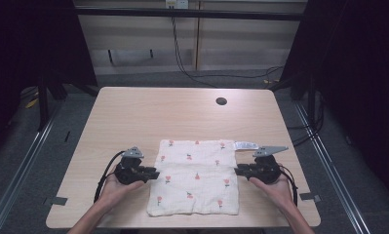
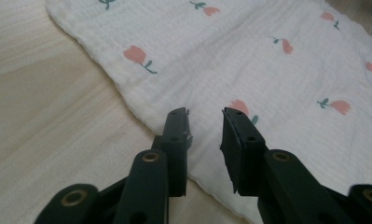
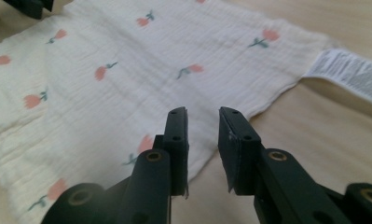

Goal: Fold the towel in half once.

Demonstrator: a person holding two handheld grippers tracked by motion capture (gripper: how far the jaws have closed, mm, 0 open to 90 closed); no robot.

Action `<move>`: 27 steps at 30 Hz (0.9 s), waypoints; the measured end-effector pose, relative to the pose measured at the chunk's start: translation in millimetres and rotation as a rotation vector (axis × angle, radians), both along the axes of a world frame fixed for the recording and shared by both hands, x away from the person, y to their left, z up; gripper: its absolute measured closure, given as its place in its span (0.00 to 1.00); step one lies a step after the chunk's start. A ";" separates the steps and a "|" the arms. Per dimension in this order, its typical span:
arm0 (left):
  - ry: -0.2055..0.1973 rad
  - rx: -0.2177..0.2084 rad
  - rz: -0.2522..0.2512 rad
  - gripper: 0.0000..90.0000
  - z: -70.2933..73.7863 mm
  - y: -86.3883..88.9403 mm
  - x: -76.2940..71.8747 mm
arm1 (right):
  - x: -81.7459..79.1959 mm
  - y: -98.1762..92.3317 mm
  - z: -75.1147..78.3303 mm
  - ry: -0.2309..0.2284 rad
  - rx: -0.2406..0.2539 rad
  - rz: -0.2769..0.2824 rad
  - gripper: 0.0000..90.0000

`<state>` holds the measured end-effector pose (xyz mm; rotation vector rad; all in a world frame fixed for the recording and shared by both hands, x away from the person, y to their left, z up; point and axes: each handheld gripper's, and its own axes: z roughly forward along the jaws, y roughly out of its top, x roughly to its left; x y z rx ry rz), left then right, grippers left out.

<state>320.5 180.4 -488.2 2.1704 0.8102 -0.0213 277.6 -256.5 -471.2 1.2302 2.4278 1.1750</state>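
Observation:
A white cloth [image 1: 196,176] printed with small red flowers lies flat on the near half of the wooden table [image 1: 172,114]; its white care label [image 1: 245,145] sticks out at the far right corner. My left gripper [image 1: 154,173] rests at the cloth's left edge, and its jaws stand apart with nothing between them, hovering over that edge [image 2: 205,122]. My right gripper [image 1: 238,170] sits at the cloth's right edge, jaws likewise parted and empty above the fabric [image 3: 203,122]. The label [image 3: 351,72] lies to its right.
A round cable hole [image 1: 221,101] sits in the table's far right part. Black cables run over the floor behind the table. Metal rails flank the table on both sides. Dark curtains hang left and right.

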 end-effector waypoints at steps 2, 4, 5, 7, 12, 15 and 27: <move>0.006 -0.011 0.011 0.75 1.6 2.1 1.4 | 9.0 -4.4 4.4 -0.012 0.016 -0.021 0.81; 0.003 -0.019 0.015 0.74 3.1 3.4 2.2 | 16.2 -6.4 7.6 -0.019 0.020 -0.035 0.80; 0.005 -0.024 0.027 0.74 3.6 4.3 3.0 | 20.6 -6.7 9.7 -0.027 0.018 -0.042 0.79; 0.009 -0.021 0.059 0.72 3.7 5.0 4.4 | 26.8 -6.6 13.0 -0.026 0.017 -0.042 0.78; -0.007 -0.027 0.086 0.66 5.6 9.1 7.6 | 41.9 -7.6 14.4 -0.009 0.041 -0.057 0.76; -0.040 -0.031 0.101 0.67 11.2 10.4 13.2 | 53.6 -7.0 12.4 -0.016 0.020 -0.050 0.75; -0.029 0.002 0.115 0.63 5.4 7.1 42.6 | 95.0 0.9 5.9 0.001 0.025 -0.079 0.71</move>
